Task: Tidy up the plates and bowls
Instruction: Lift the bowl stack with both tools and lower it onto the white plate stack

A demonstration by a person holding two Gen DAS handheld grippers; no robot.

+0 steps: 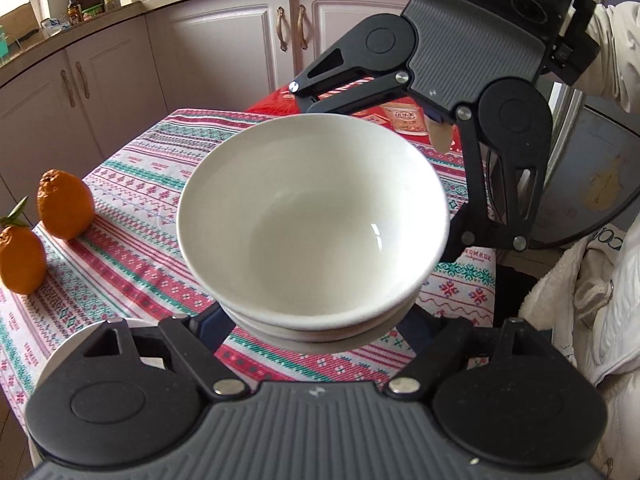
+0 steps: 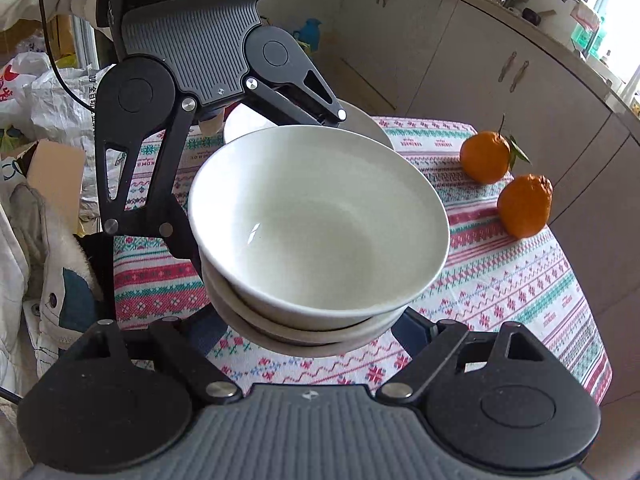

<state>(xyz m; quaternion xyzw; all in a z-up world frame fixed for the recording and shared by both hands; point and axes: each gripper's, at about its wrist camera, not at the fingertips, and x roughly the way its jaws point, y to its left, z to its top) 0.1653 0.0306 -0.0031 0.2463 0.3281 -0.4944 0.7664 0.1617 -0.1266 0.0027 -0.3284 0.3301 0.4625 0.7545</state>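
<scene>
A stack of white bowls (image 1: 312, 224) fills the middle of the left wrist view, and the same stack (image 2: 316, 224) fills the right wrist view. It appears to be held above the patterned tablecloth (image 1: 132, 240). My left gripper (image 1: 312, 332) has its fingers spread around the lower bowls from one side. My right gripper (image 2: 308, 336) does the same from the opposite side. Each gripper also shows across the stack in the other's view. A white plate (image 2: 360, 124) lies on the table behind the stack, partly hidden.
Two oranges (image 1: 64, 204) sit on the cloth at the table's side, also in the right wrist view (image 2: 524, 204). A red packet (image 1: 400, 120) lies at the far table end. Kitchen cabinets (image 1: 224, 52) stand behind. Bags and clothing (image 2: 36, 92) crowd the other side.
</scene>
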